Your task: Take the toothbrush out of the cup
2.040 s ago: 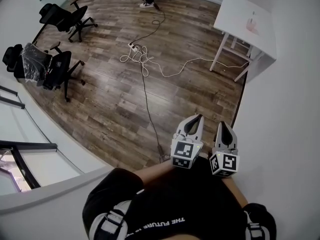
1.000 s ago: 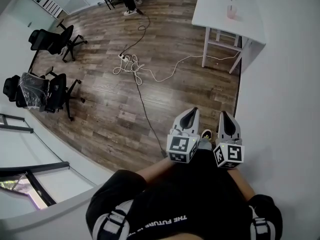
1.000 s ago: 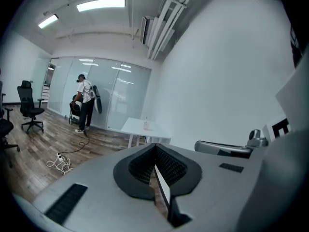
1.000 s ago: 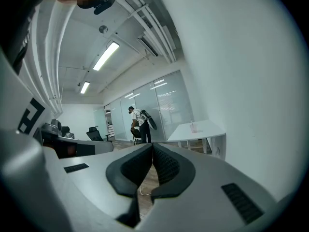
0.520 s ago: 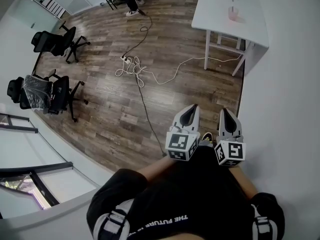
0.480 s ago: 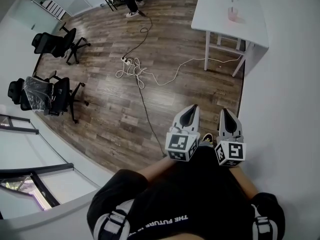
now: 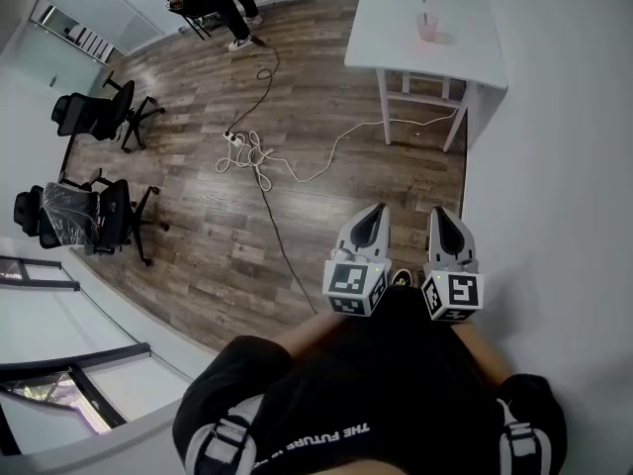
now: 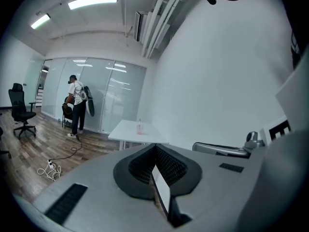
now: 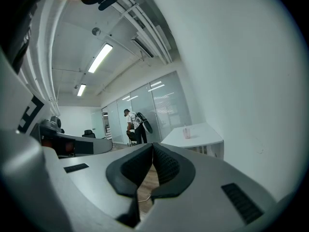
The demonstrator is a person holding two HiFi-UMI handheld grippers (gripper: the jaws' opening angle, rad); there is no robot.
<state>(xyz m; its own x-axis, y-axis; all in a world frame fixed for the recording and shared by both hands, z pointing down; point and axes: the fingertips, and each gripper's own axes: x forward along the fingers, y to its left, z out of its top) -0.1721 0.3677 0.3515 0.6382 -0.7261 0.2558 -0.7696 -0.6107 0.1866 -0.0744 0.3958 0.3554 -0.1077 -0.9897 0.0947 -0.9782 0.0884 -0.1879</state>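
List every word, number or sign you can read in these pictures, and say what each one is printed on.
"THE FUTURE": white print on the person's black shirt, upside down in the head view. Anything after it is out of sight.
Left gripper and right gripper: only black-and-white square patterns, no letters or numbers.
Cup on the white table: too small to show any print.

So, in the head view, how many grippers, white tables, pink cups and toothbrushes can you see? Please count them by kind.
Grippers: 2, the left gripper and the right gripper, both with jaws together and empty
White table: 1
Pink cup: 1, standing on the table
Toothbrush: 1, standing in the cup
Total: 5
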